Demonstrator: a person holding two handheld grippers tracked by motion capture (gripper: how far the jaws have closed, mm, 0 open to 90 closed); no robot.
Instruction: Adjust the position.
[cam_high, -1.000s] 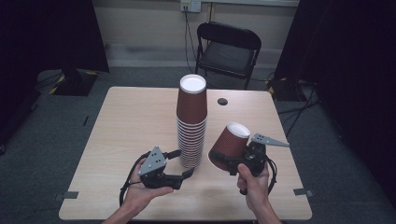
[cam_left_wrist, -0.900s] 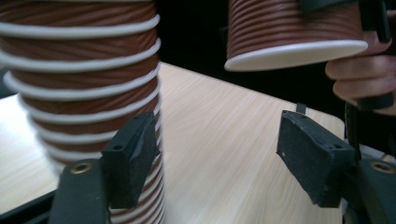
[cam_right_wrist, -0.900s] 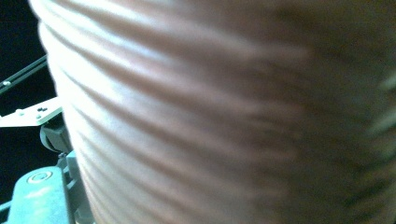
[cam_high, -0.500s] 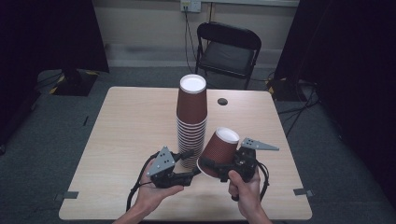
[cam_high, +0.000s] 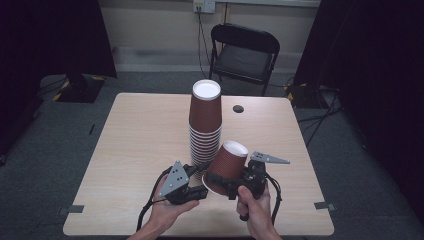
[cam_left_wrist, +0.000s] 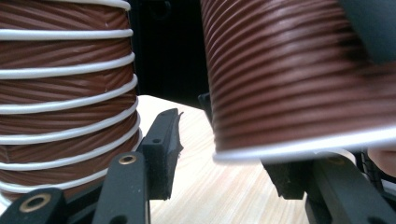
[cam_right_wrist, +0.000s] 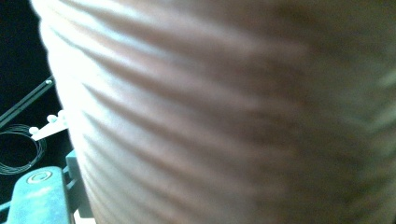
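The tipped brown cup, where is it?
In the high view the tipped cup is near the table's front edge, beside the cup stack, in the right gripper.

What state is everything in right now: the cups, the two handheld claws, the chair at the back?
Loose cup: upside down, tilted, off the table, gripped by the right gripper.
Cup stack: upright on the table, cups nested upside down.
Left gripper: jaws part open, just been closing, the loose cup's rim between them; no contact visible.
Folding chair: unfolded, nobody on it.
Small dark disc: lying flat on the table.
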